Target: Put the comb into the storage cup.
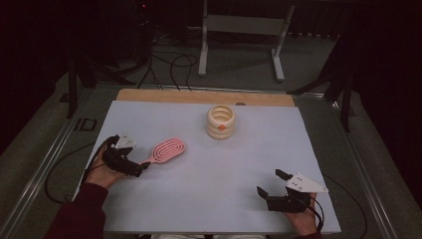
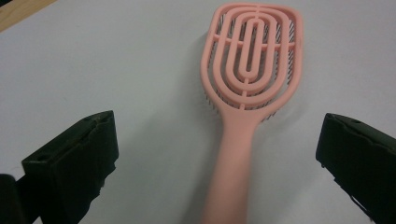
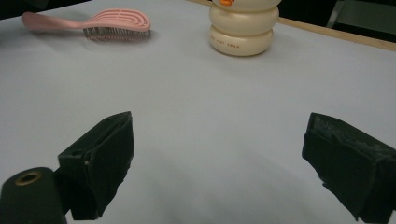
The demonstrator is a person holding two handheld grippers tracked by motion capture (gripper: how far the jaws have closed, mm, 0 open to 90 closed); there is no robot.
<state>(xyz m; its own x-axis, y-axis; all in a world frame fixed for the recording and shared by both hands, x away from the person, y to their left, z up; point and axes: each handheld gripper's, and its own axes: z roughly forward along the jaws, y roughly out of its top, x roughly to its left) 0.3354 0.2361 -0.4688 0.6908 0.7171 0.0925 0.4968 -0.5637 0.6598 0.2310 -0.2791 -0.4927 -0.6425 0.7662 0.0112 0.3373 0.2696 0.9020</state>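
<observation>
I had my left gripper [image 1: 142, 168] lined up on the pink hairbrush [image 1: 166, 150], its fingers [image 2: 74, 158] spread wide with the handle running up between them and neither pad touching it yet. The brush lay flat on the bench [image 1: 209, 164], bristles down, toward the left side, with its head pointing away from me and toward the cream ringed pot [image 1: 221, 121] that stood well apart near the far edge. I judged this to be the approach for a pick: the reach looked nearly done and the grasp not yet made. The next move, as I read it, called for easing forward a touch and low, then closing on the handle squarely so the brush would not roll or skid on the smooth sheet. My left hand [image 1: 102, 172] lay low near the bench's left edge, the gripper angled toward the brush. My right gripper [image 1: 269, 191] rested near the front right, fingers [image 3: 100, 158] likewise spread and holding nothing, pointing across the bench.
</observation>
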